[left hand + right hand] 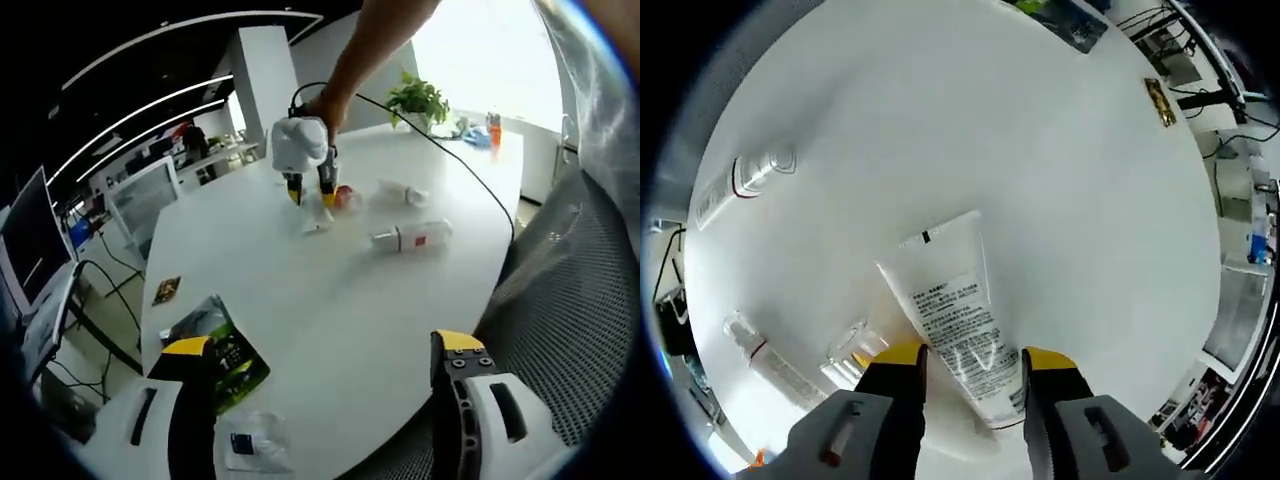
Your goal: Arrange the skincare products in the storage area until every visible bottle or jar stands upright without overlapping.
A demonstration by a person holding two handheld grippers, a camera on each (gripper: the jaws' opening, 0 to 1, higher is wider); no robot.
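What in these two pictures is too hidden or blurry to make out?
- Left gripper view: the right claw covers part of the white tube, so its grip is unclear.
- Right gripper view: the tube's print is too small to read.
- Right gripper view: the clear item is partly behind the claw.

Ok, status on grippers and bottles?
Right gripper open, astride flat white tube. Left gripper open, idle. Two bottles lying down. Small jar beside tube.

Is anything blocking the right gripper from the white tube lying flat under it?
Nothing visible does. The right gripper is open directly over the white printed squeeze tube, jaws straddling its lower end. The small clear jar sits off to one side.
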